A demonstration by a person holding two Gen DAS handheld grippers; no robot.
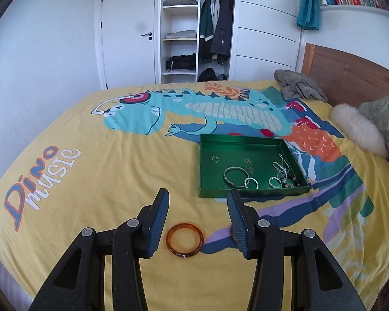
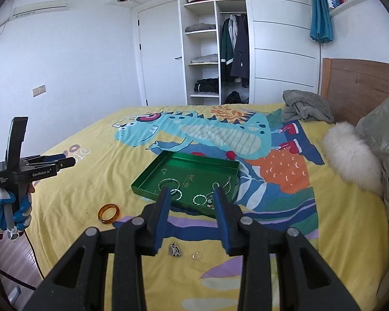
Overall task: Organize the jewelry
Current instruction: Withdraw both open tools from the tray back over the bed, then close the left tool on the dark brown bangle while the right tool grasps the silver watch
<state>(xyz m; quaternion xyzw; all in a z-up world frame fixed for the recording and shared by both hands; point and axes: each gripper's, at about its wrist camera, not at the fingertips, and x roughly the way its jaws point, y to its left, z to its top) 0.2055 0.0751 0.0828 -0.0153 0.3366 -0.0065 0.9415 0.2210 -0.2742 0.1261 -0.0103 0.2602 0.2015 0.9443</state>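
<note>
Partway through, I'd say. The green tray (image 1: 251,142) on the yellow dinosaur bedspread (image 1: 103,181) already holds most of the jewelry: a small ring (image 1: 215,158) alone near its far-left corner, a large silver bangle (image 1: 235,177), two smaller braided silver rings (image 1: 251,183), a chain and some dark beads bunched toward the near-right corner.

Still loose on the bed, three pieces as far as I can see:
- amber bangle (image 1: 184,240), lying flat, hole facing up, so no long axis to speak of. It's well short of the tray's near-left corner.
- small crumpled metallic piece (image 2: 175,250), can't tell what it is.
- thin ring (image 2: 197,256) just beside it, also flat.

My left gripper (image 1: 197,207) is wide open, holding nothing; in the left wrist view the amber bangle sits between its fingers, nearer the left one, not touching that I can tell. The right wrist view shows it raised off the bed, though. My right gripper (image 2: 192,199) is also wide open and empty, with the crumpled piece and thin ring below, between its fingers.

Tray's long axis runs left-right across the bed, skewed in the right wrist view.
</note>
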